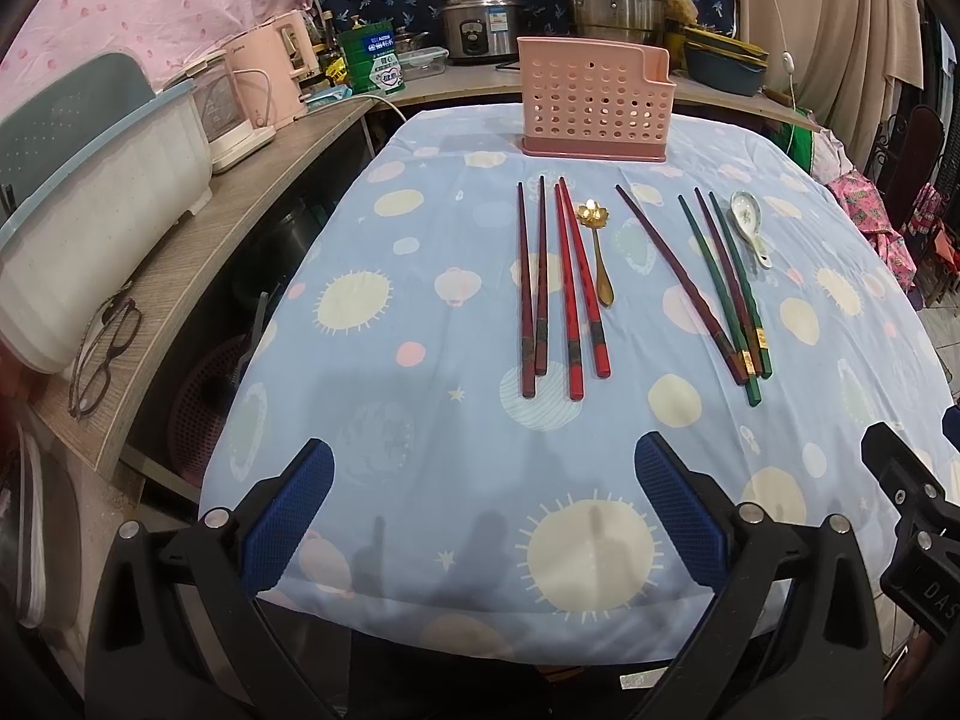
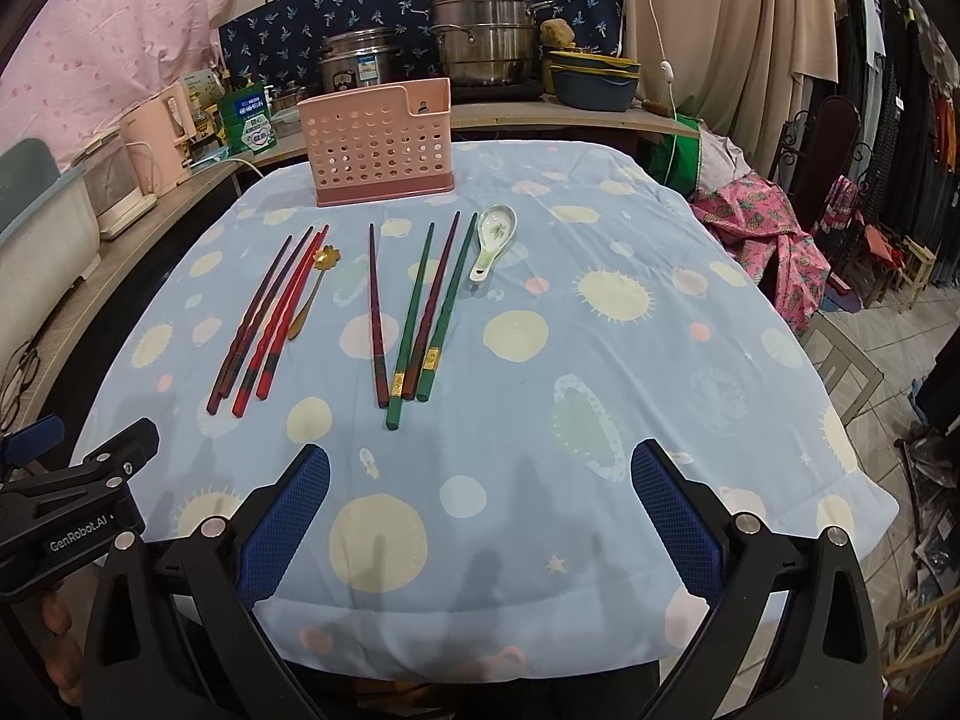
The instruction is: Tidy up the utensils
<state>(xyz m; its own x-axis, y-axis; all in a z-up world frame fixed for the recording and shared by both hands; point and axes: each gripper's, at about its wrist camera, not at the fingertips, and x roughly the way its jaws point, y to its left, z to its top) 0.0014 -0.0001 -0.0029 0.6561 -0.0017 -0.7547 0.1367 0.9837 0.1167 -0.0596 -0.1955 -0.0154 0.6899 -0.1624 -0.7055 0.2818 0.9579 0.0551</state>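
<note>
Currently both the left tool [image 1: 483, 504] and right tool [image 2: 480, 504] hover spread wide and empty over the tabletop [image 2: 600, 372], chopsticks [image 1: 561, 282] lying before the pink holder [image 1: 594, 102].

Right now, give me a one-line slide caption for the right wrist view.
Open right tongs hover over the tablecloth; chopsticks, two spoons and pink holder wait.

chopsticks [image 1: 564, 288] – 8, flat | spoons [image 1: 600, 252] – 2, flat | pink holder [image 1: 594, 102] – upright, behind
</note>
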